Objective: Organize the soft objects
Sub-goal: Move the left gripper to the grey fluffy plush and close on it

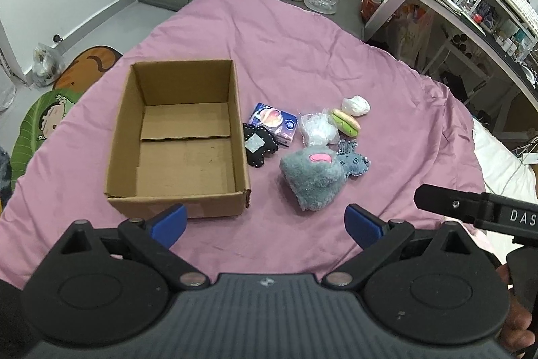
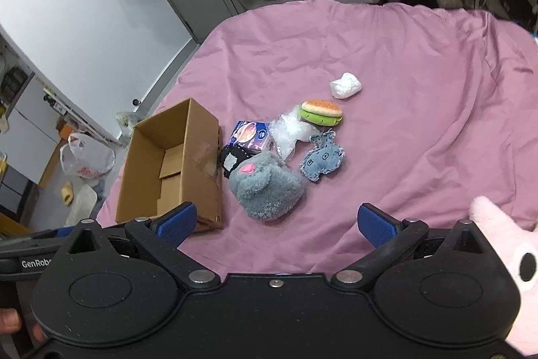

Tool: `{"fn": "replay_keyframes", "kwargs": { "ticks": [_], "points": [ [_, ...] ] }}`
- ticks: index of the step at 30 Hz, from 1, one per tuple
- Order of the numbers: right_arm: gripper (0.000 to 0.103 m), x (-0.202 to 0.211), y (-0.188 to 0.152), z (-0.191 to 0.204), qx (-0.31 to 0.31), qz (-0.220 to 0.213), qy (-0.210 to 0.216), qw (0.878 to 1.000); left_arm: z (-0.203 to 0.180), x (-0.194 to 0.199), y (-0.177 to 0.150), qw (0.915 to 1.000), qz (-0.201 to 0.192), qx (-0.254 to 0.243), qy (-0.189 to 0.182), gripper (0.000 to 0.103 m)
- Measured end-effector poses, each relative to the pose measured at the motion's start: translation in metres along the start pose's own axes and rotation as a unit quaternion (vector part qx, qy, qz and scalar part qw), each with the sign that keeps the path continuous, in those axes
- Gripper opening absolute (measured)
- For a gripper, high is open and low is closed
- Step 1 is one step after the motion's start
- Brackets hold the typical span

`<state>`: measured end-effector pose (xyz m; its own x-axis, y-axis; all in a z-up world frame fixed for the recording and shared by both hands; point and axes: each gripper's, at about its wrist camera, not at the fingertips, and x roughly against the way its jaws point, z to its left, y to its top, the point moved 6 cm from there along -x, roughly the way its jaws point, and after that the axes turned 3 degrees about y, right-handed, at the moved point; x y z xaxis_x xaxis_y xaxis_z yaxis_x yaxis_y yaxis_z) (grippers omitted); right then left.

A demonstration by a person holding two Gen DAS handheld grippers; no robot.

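Left wrist view: soft objects are seen clustered on the pink bedsheet (image 1: 302, 32), ahead of the jaws. Grey plush toy (image 1: 311, 179) is found nearest, just beyond the right blue pad (image 1: 361, 224). Denim fabric toy (image 1: 353, 161) lies touching its far right side. Beyond these, a crinkled clear plastic bag (image 1: 317, 130), a burger toy (image 1: 345, 122) and a white wad (image 1: 355, 105) are noted, the wad farthest out. Black stitched felt piece (image 1: 260, 146) and a blue tissue pack (image 1: 274, 122) are set against the right wall of the cardboard box (image 1: 124, 137), which is open-topped, nothing seen inside, ahead of the left pad.

Left gripper (image 1: 265, 224): jaws are held wide apart, nothing between them.

Right wrist view: right gripper (image 2: 275, 224) jaws are likewise spread wide, nothing gripped. Grey plush is seen just ahead of the gap, box off beyond the left pad. A pink plush (image 2: 507, 244) is noted beside the right jaw, at frame edge.
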<state>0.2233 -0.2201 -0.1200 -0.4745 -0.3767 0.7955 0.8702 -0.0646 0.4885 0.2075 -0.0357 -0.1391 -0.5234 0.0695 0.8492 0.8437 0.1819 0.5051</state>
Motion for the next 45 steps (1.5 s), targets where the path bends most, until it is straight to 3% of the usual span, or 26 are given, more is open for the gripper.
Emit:
{"fn": "replay_keyframes", "kwargs": {
  "ticks": [3,5,13,17,30,40,43,45],
  "points": [
    [0.103,-0.01,0.0,-0.006,-0.012,0.002,0.003,1.0,-0.004,-0.01,0.003,1.0,0.001,0.003,-0.006,0.099],
    [0.1,-0.017,0.002,-0.01,-0.019,0.003,0.009,1.0,-0.008,-0.017,0.005,0.9999,0.001,0.003,-0.012,0.093],
    [0.074,-0.052,0.009,-0.027,-0.076,0.026,0.035,0.996,-0.027,-0.053,0.012,0.9991,0.02,0.015,-0.033,0.068],
    [0.065,-0.07,0.012,-0.039,-0.117,0.045,0.05,0.991,-0.036,-0.069,0.016,0.9982,0.03,0.025,-0.046,0.063],
    [0.061,-0.124,0.016,-0.065,-0.215,0.088,0.073,0.97,-0.05,-0.128,0.022,0.9967,0.072,0.024,-0.029,0.06],
    [0.061,-0.158,0.014,-0.067,-0.244,0.111,0.099,0.958,-0.054,-0.162,0.019,0.9944,0.096,0.033,-0.028,0.061],
    [0.056,-0.162,0.016,-0.064,-0.248,0.108,0.106,0.957,-0.051,-0.164,0.021,0.9945,0.089,0.045,-0.032,0.06],
    [0.045,-0.162,0.02,-0.06,-0.246,0.104,0.121,0.956,-0.049,-0.162,0.023,0.9943,0.085,0.054,-0.035,0.056]
  ]
}}
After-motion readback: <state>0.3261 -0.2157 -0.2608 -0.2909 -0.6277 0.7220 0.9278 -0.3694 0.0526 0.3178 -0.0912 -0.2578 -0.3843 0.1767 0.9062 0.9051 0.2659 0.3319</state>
